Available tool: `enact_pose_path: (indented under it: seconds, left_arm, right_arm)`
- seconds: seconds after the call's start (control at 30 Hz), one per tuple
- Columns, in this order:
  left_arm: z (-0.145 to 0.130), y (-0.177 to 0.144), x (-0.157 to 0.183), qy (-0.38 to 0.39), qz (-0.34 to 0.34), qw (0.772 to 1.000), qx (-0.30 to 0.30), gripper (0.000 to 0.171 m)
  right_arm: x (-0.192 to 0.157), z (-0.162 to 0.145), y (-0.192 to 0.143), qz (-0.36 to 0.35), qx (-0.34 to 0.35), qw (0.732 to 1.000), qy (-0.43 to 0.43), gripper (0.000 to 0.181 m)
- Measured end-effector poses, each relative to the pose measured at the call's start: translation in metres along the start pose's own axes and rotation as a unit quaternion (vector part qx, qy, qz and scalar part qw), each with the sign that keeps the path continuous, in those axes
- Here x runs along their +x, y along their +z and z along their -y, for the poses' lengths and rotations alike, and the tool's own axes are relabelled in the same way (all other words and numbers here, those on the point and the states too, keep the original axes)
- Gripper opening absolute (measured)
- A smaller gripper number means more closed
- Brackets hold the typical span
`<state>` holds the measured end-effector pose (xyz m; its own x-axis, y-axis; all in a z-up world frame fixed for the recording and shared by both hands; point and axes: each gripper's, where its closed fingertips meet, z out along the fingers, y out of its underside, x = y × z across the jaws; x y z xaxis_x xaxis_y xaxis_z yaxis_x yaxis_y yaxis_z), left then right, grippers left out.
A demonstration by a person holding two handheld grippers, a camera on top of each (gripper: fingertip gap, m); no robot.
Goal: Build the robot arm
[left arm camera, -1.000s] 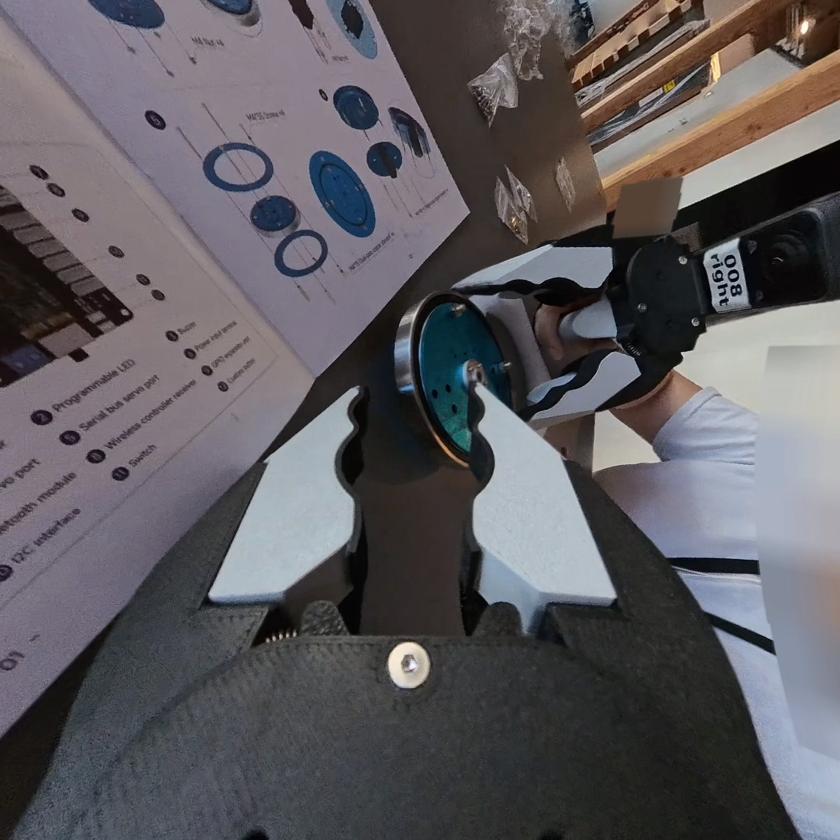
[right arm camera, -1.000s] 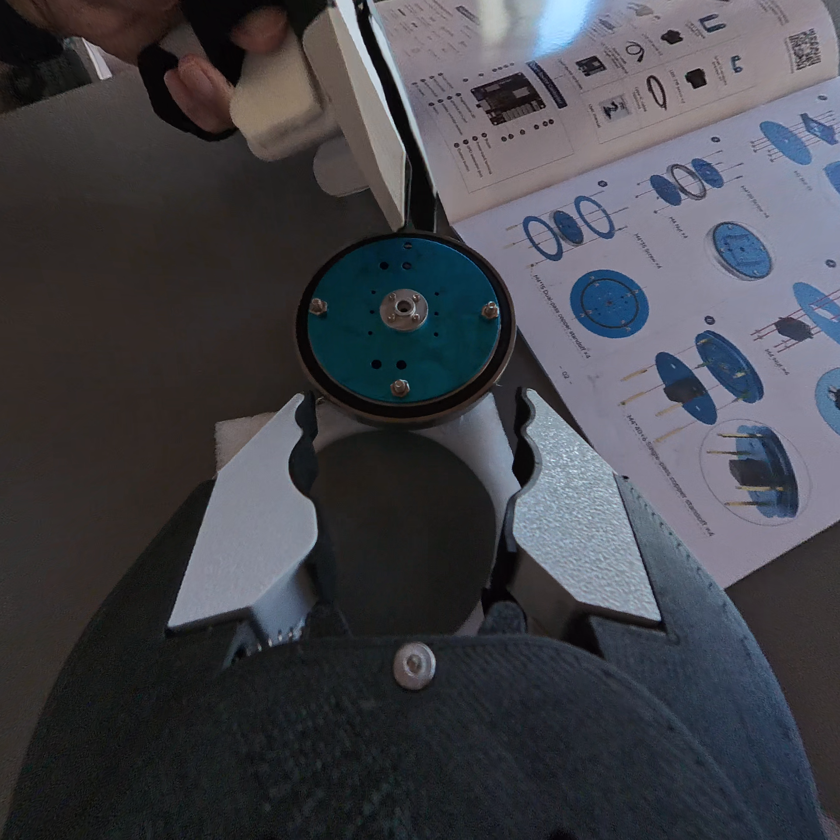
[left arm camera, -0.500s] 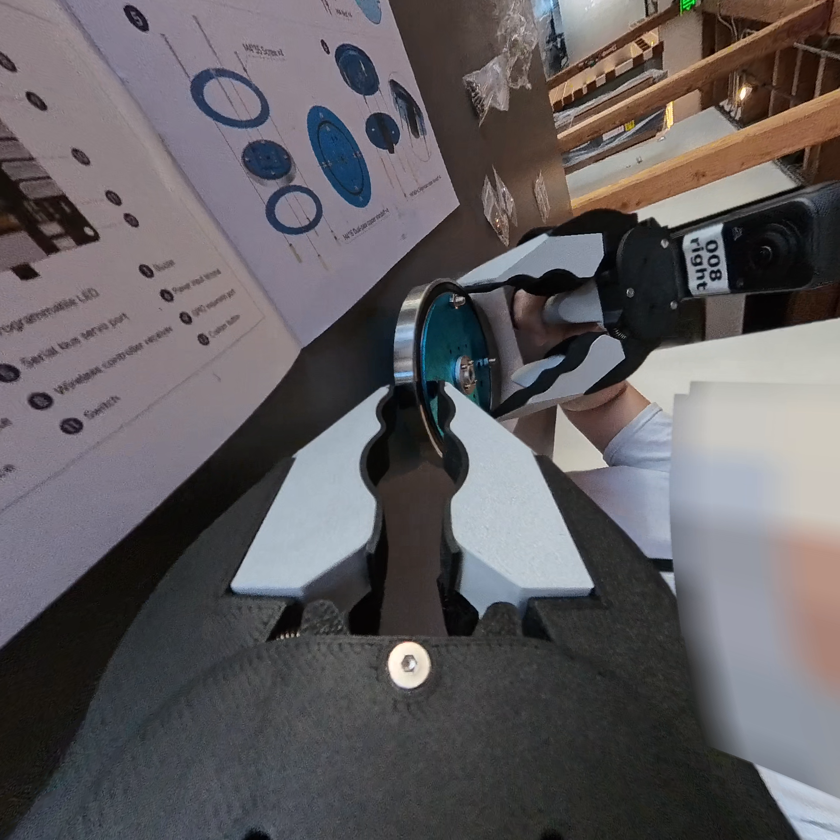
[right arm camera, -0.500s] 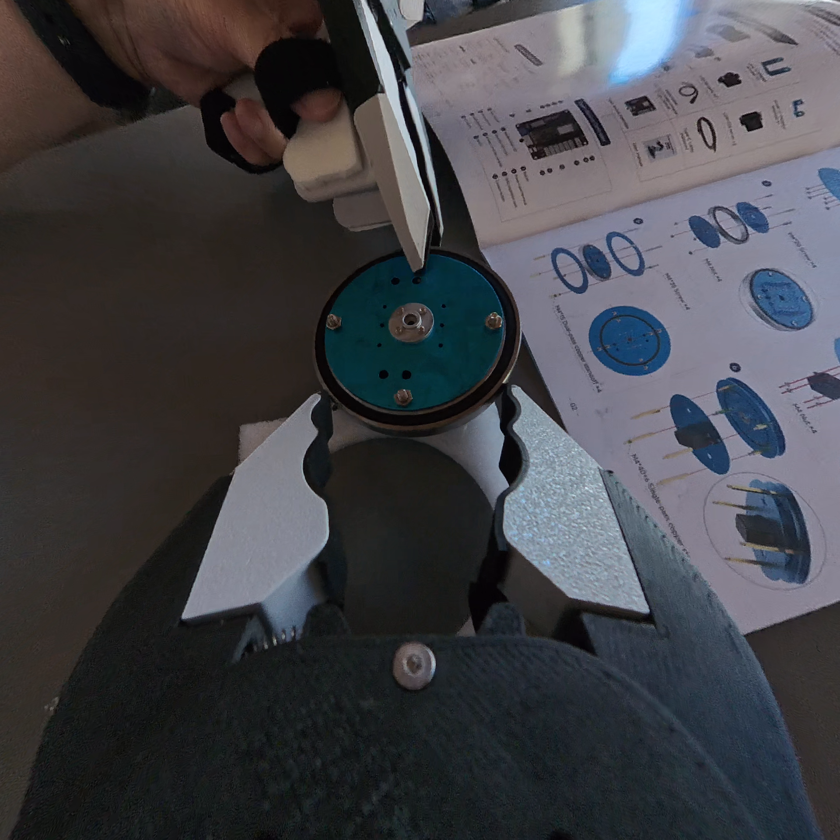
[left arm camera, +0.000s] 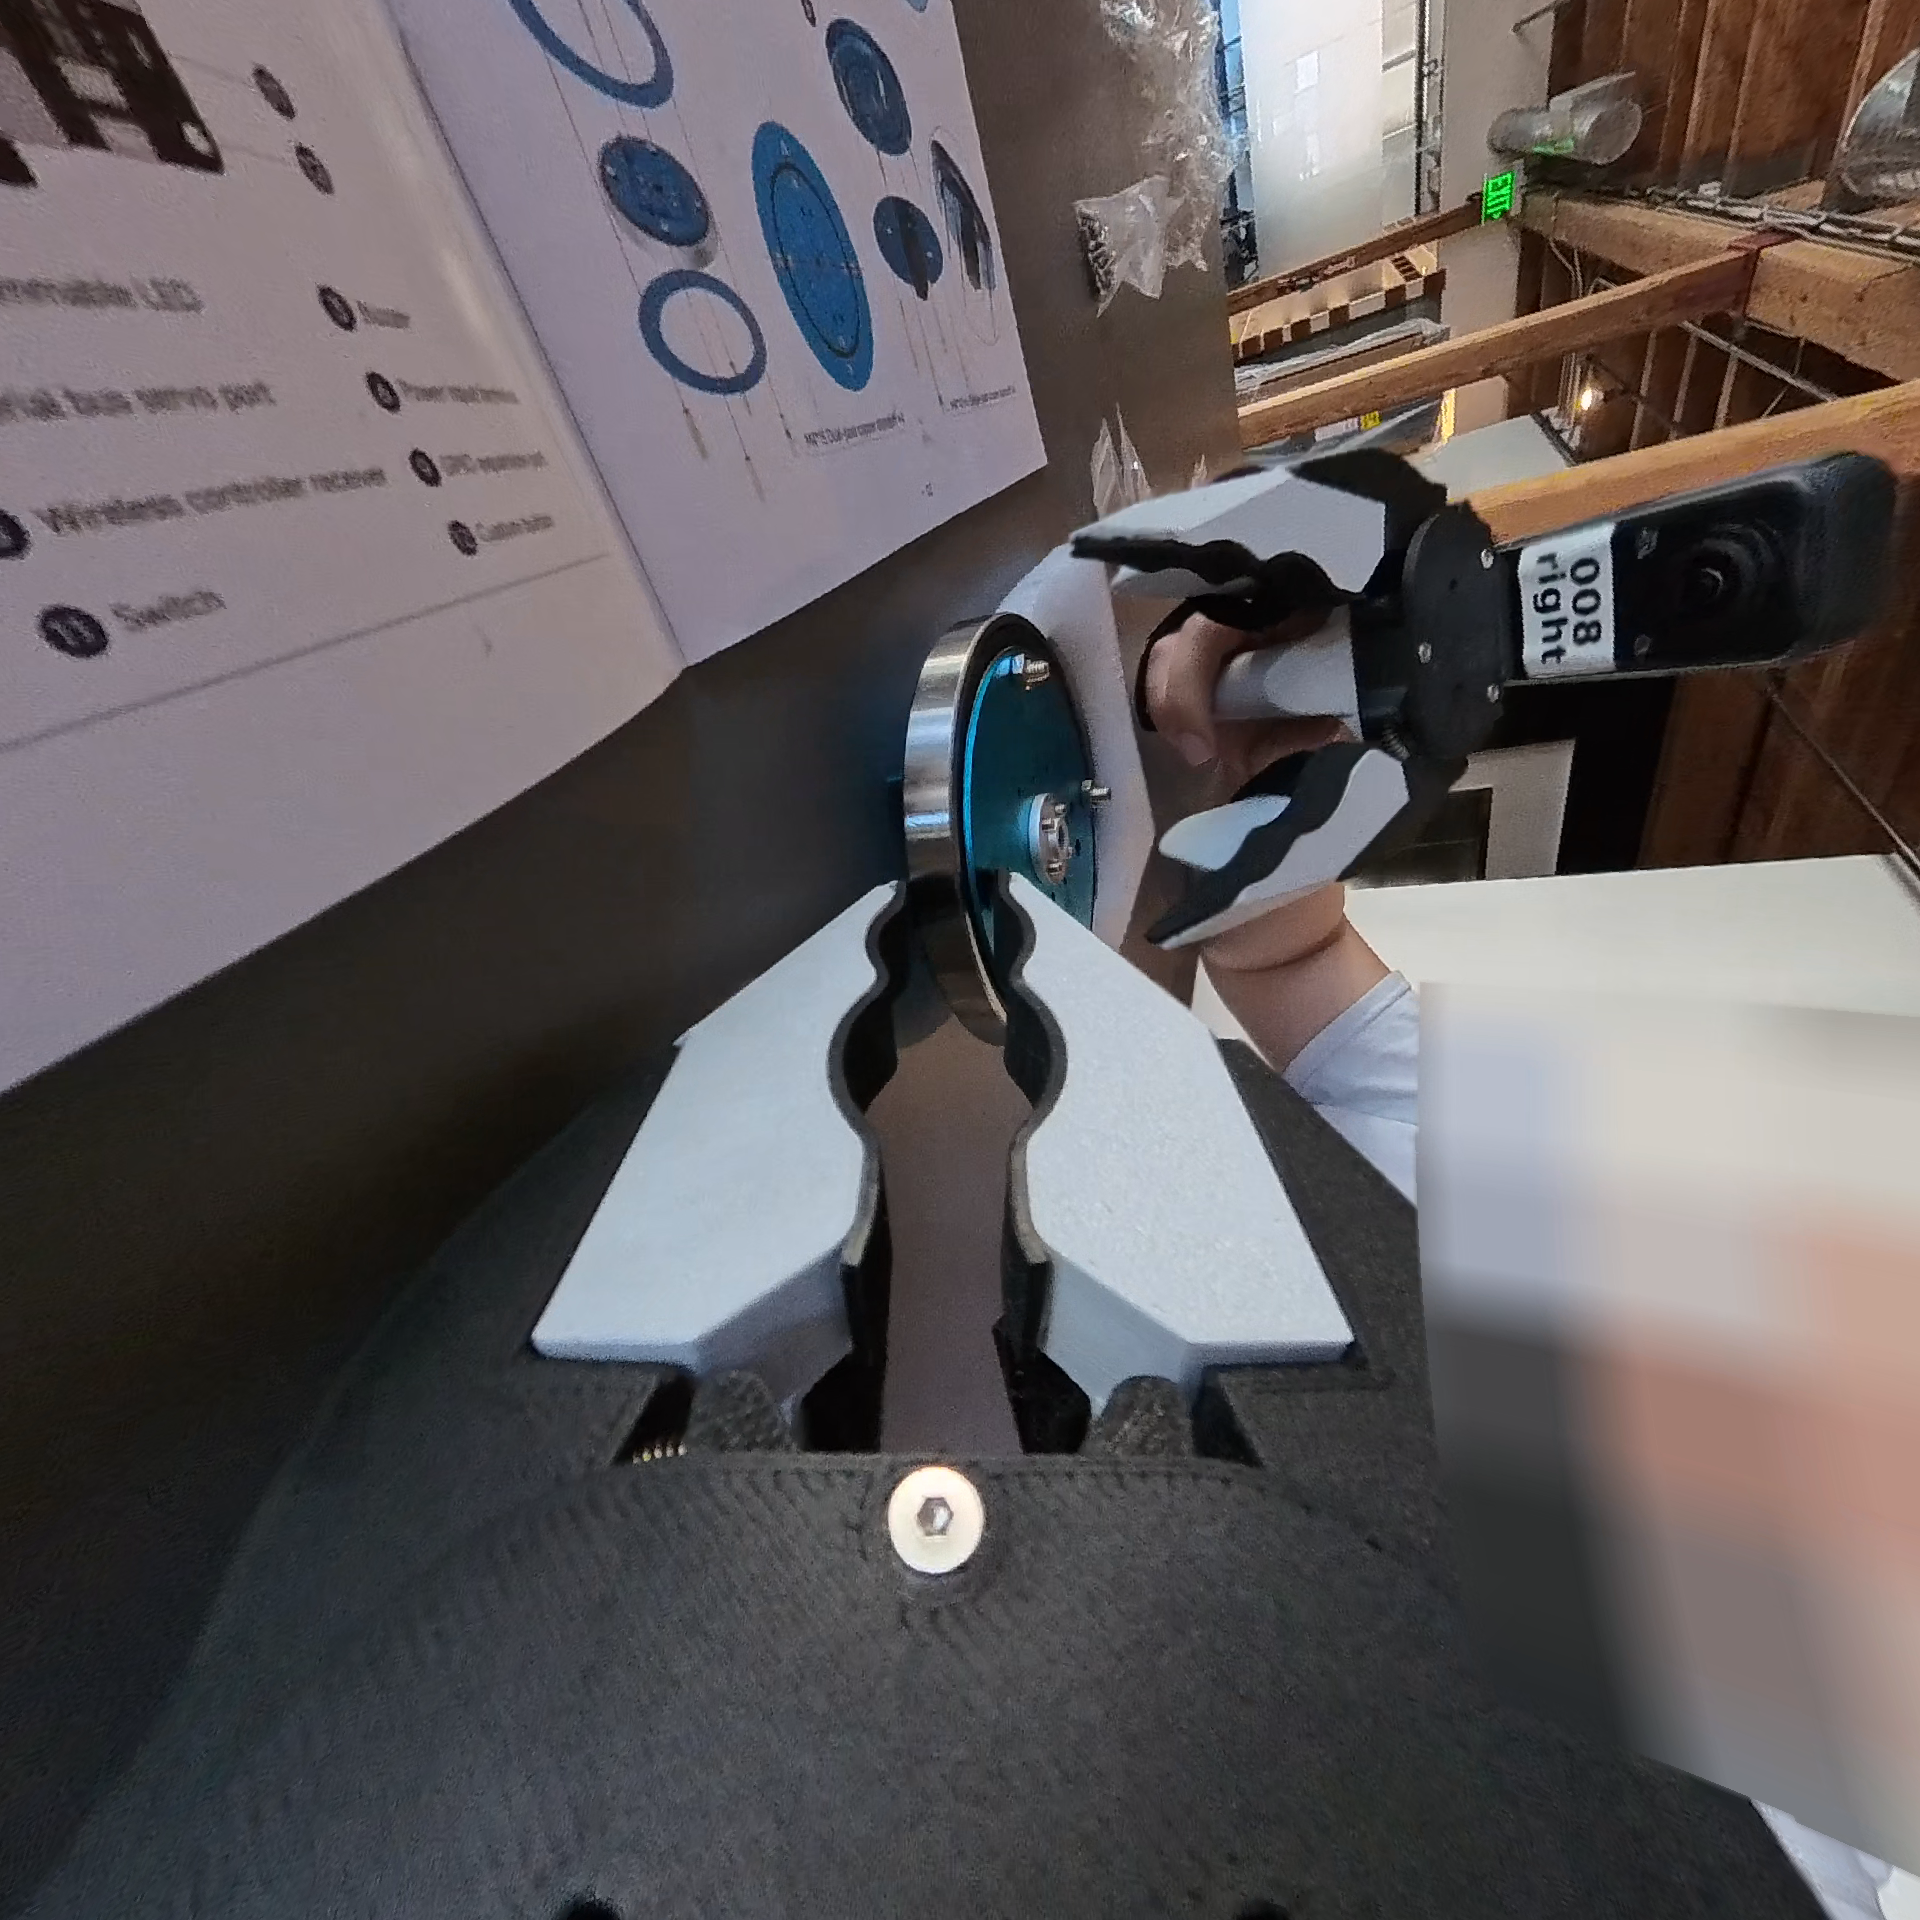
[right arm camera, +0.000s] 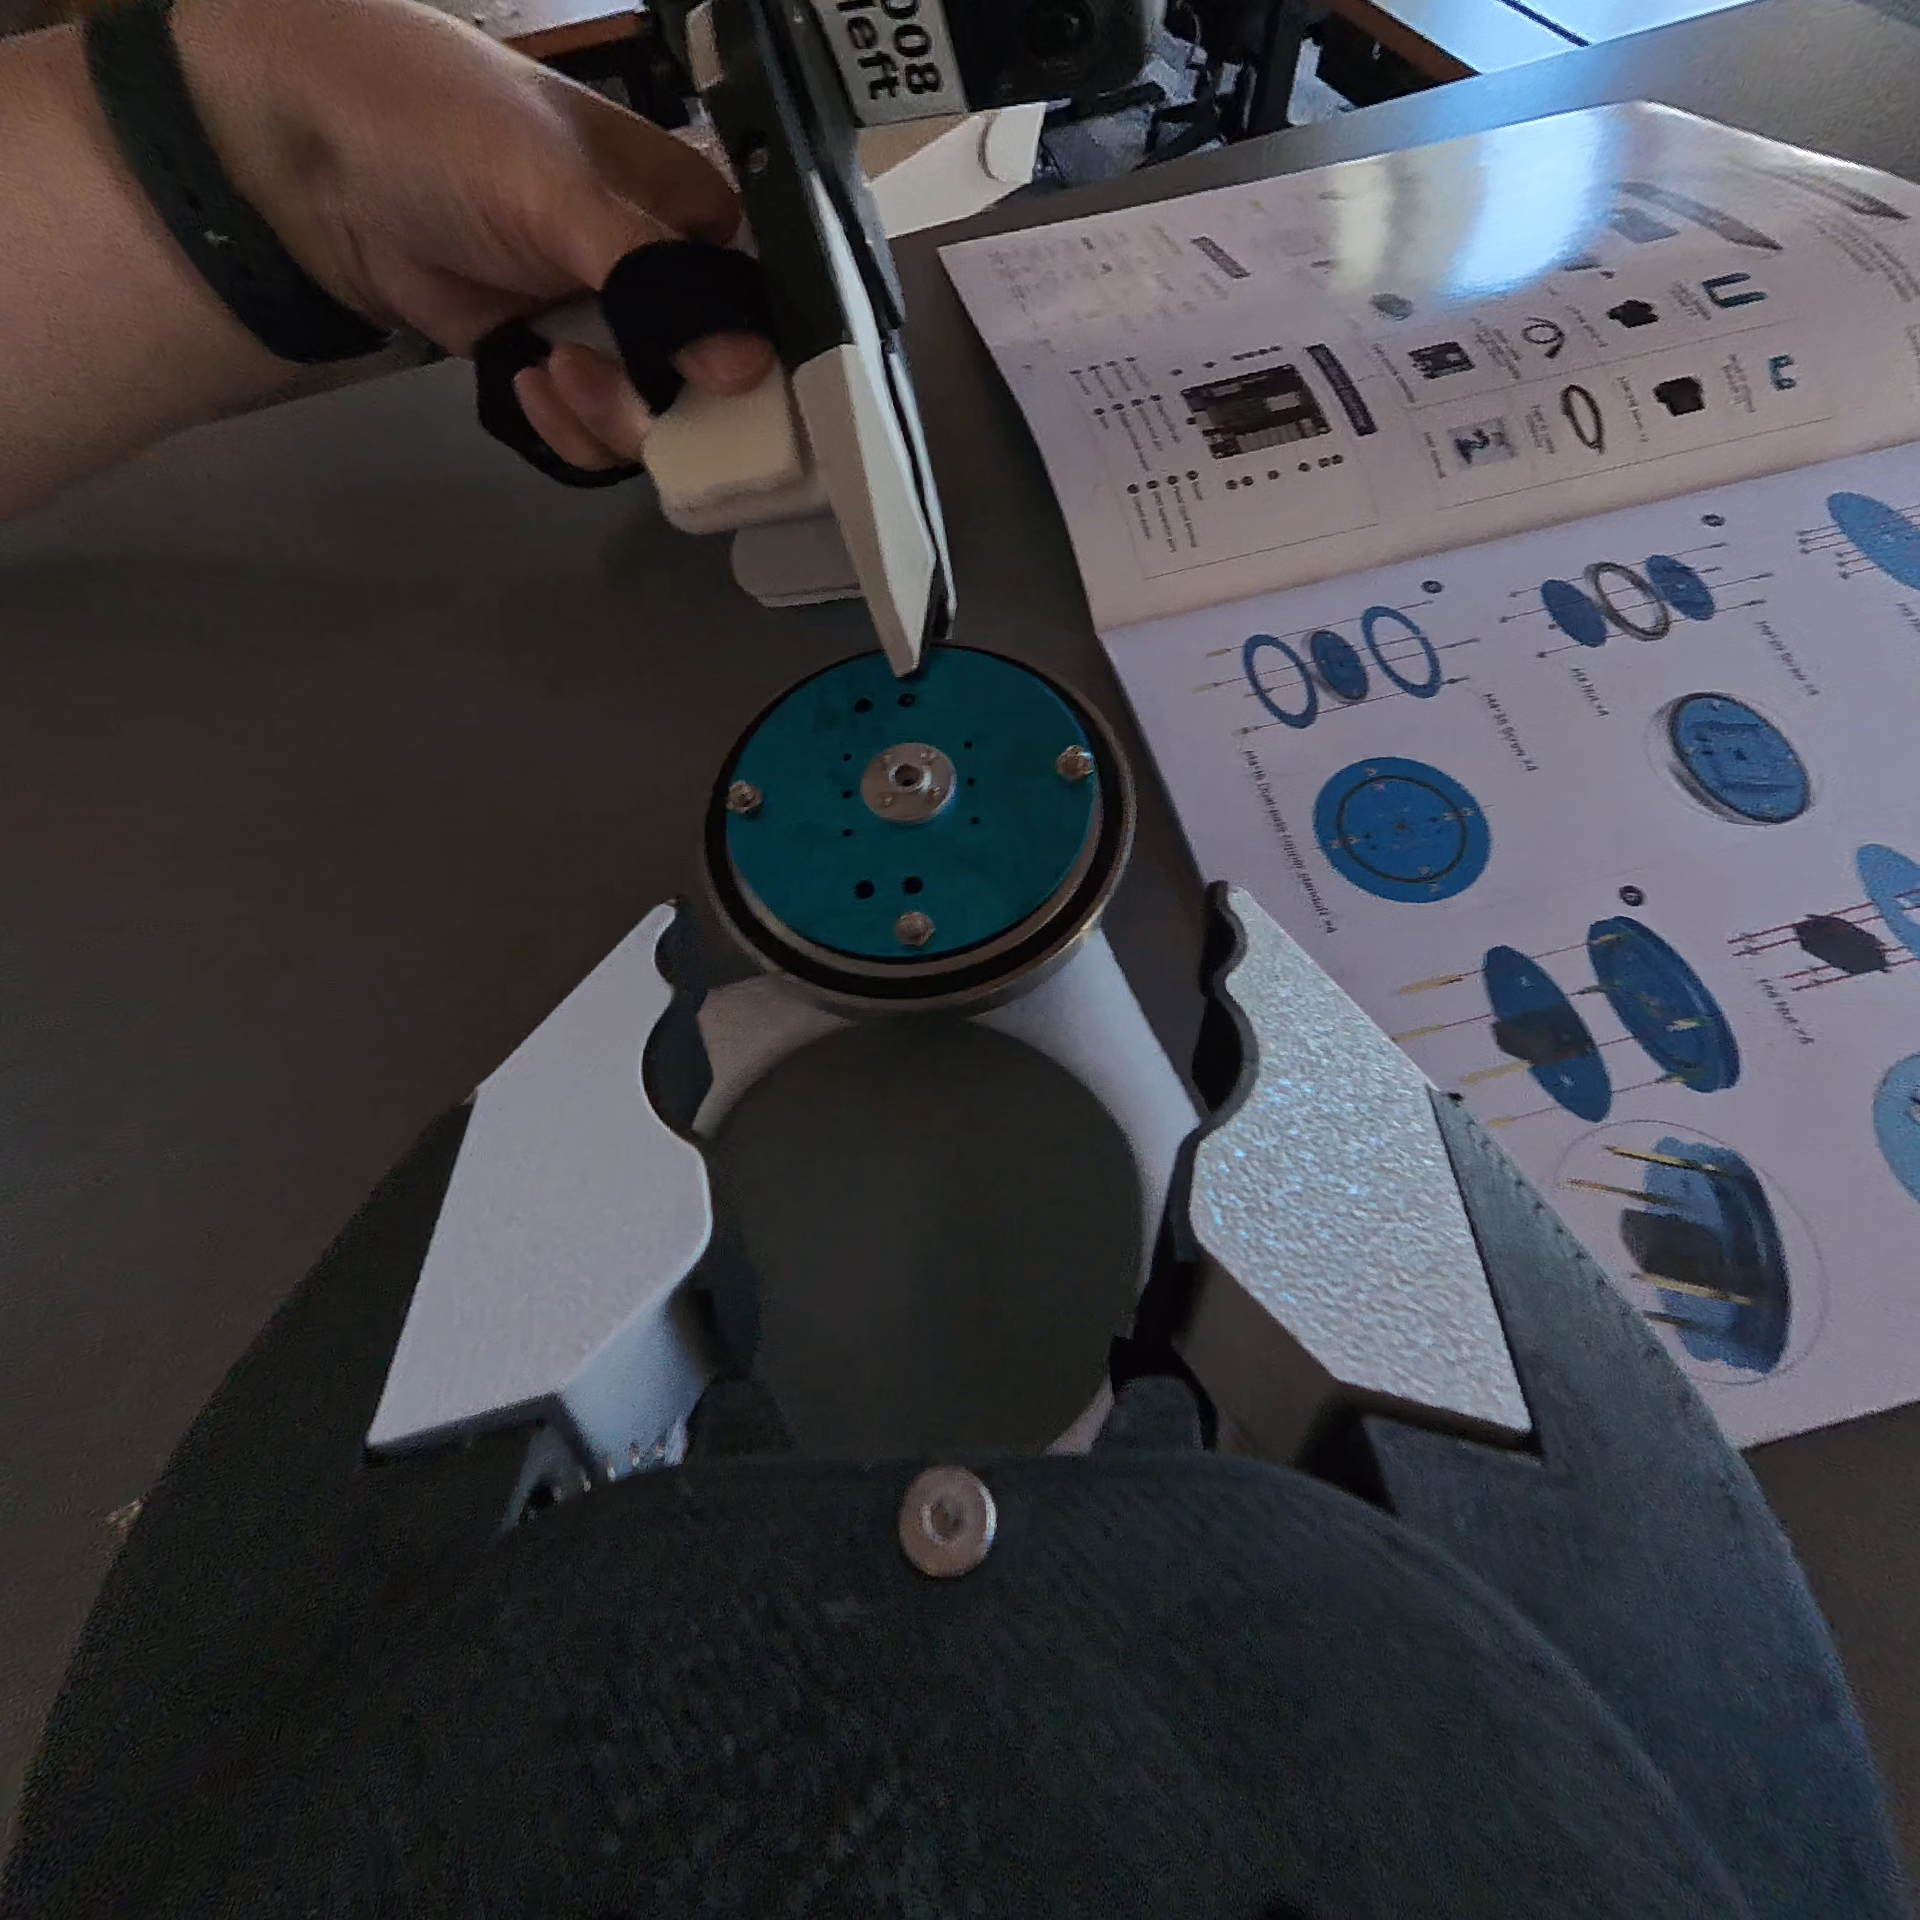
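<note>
A round teal disc [right arm camera: 904,821] with a silver hub and a metal outer ring lies on the dark table [right arm camera: 312,831]. Its near edge overlaps a white foam piece [right arm camera: 1122,1039] that has a round hole. My left gripper [left arm camera: 956,925] is shut on the disc's rim [left arm camera: 930,748]. In the right wrist view it [right arm camera: 914,644] pinches the far rim from above. My right gripper [right arm camera: 945,925] is open and empty, its fingers spread either side of the foam piece, just short of the disc. In the left wrist view it [left arm camera: 1132,727] sits beyond the disc.
An open instruction booklet [right arm camera: 1455,623] with blue part drawings lies right of the disc and also shows in the left wrist view [left arm camera: 312,416]. Small clear bags of parts [left arm camera: 1132,229] lie at the table's far end. A white sleeve [left arm camera: 1361,1039] is close by.
My left gripper has closed from open onto the disc's rim. My right gripper's fingers have spread wider apart and stand a little farther from the disc.
</note>
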<state>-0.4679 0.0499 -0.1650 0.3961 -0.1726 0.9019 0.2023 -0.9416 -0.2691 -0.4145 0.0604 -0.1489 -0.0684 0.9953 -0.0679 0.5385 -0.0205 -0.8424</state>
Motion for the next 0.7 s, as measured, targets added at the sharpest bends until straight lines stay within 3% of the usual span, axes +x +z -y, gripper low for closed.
enact_pose_path:
  seconds: [0.17, 0.33, 0.43, 0.57, 0.7]
  left_arm:
    - [0.001, 0.0, -0.001, 0.003, 0.007, 1.0, -0.004, 0.015]
    - [0.004, 0.003, 0.004, -0.006, -0.015, 1.0, -0.016, 0.027]
    - [-0.006, 0.01, 0.001, -0.009, -0.002, 0.999, -0.052, 0.021]
    - [-0.004, 0.012, 0.003, -0.02, -0.008, 0.999, -0.043, 0.019]
    - [0.003, 0.008, 0.016, -0.055, -0.076, 0.996, -0.002, 0.013]
  right_arm:
    - [-0.006, -0.016, 0.007, -0.057, -0.047, 0.997, -0.028, 0.103]
    - [-0.005, -0.024, 0.016, -0.077, -0.074, 0.994, -0.02, 0.081]
    - [-0.005, -0.025, 0.017, -0.065, -0.078, 0.995, -0.021, 0.081]
    - [-0.005, -0.024, 0.017, -0.055, -0.069, 0.996, -0.033, 0.08]
    - [-0.004, -0.022, 0.015, -0.058, -0.056, 0.996, -0.04, 0.078]
